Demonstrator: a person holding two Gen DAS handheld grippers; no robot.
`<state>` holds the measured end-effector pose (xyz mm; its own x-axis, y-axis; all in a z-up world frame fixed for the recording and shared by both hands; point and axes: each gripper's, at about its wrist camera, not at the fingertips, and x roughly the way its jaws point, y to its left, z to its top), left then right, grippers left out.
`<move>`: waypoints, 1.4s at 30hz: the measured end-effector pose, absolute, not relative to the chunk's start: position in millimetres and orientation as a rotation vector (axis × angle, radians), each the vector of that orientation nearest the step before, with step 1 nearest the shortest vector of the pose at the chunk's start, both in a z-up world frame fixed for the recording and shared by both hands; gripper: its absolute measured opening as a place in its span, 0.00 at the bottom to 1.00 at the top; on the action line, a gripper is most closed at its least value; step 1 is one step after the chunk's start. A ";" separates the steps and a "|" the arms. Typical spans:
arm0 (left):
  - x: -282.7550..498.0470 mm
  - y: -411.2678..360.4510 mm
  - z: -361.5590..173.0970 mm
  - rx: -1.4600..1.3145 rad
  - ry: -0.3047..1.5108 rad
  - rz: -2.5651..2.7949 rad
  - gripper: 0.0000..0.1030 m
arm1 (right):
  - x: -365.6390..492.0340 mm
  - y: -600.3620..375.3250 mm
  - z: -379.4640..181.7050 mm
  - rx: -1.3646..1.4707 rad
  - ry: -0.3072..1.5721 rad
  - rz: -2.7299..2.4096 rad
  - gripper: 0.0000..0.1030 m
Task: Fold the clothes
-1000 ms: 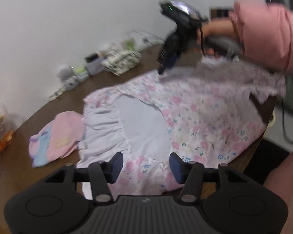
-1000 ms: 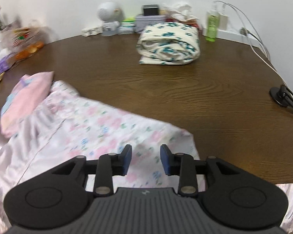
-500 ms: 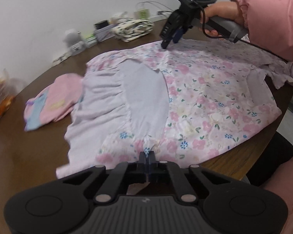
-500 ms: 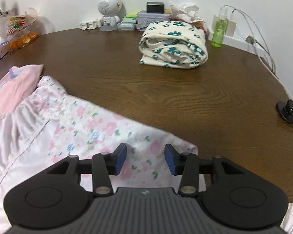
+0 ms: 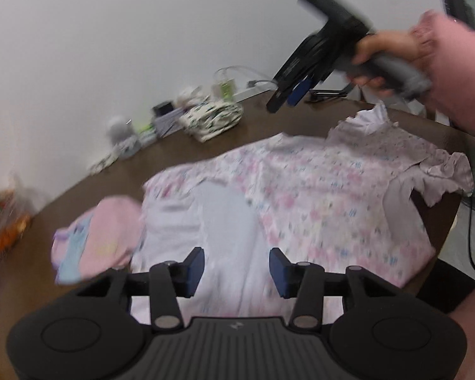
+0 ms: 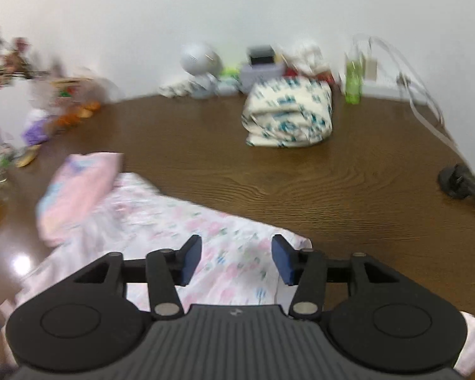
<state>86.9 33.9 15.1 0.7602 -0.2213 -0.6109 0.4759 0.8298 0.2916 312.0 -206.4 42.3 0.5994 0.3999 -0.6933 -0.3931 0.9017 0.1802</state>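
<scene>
Floral dress [image 5: 316, 196] flat on brown table [image 6: 300, 183] — left gripper [image 5: 237, 267] and right gripper [image 6: 237, 259] both wide, empty.

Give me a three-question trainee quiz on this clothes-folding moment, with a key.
1. True or false: the left tongs are shut on the floral dress.
2. What lies against the dress's far left edge?
A. green bottle
B. folded pink garment
C. phone
3. Fill in: the folded cream garment with teal flowers rests on the ____ table.

Key: 1 false, both tongs open; 2 B; 3 wooden.
</scene>
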 end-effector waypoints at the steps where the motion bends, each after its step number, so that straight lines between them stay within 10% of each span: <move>1: 94.5 27.8 15.0 0.465 0.591 -0.407 0.42 | 294.6 -213.7 53.5 -0.021 0.783 0.469 0.57; 7: 146.7 -21.1 -10.7 0.542 0.616 -0.489 0.16 | 211.5 -256.3 62.1 -0.198 0.763 0.421 0.62; 16: 164.2 -57.0 -56.2 0.665 0.613 -0.499 0.07 | 143.9 -319.1 -25.7 -0.131 0.897 0.270 0.40; 25: 179.6 -78.9 -60.4 0.687 0.642 -0.405 0.00 | 163.0 -328.6 -47.0 -0.128 0.870 0.266 0.42; 35: 218.5 -109.3 -58.0 0.537 0.680 -0.279 0.00 | 225.0 -371.5 -41.5 -0.145 0.898 0.302 0.53; 39: 208.5 -94.4 -43.8 0.404 0.676 -0.290 0.33 | 238.2 -388.1 -39.1 -0.071 0.919 0.301 0.51; 42: 185.8 -69.8 -29.4 0.391 0.654 -0.279 0.34 | 220.9 -396.0 -28.2 0.070 0.876 0.340 0.51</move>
<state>185.8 -69.8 -29.4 0.7611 -0.1281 -0.6359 0.3701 0.8908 0.2636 220.9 -396.0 -28.2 0.5899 0.3204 -0.7412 -0.2632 0.9441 0.1986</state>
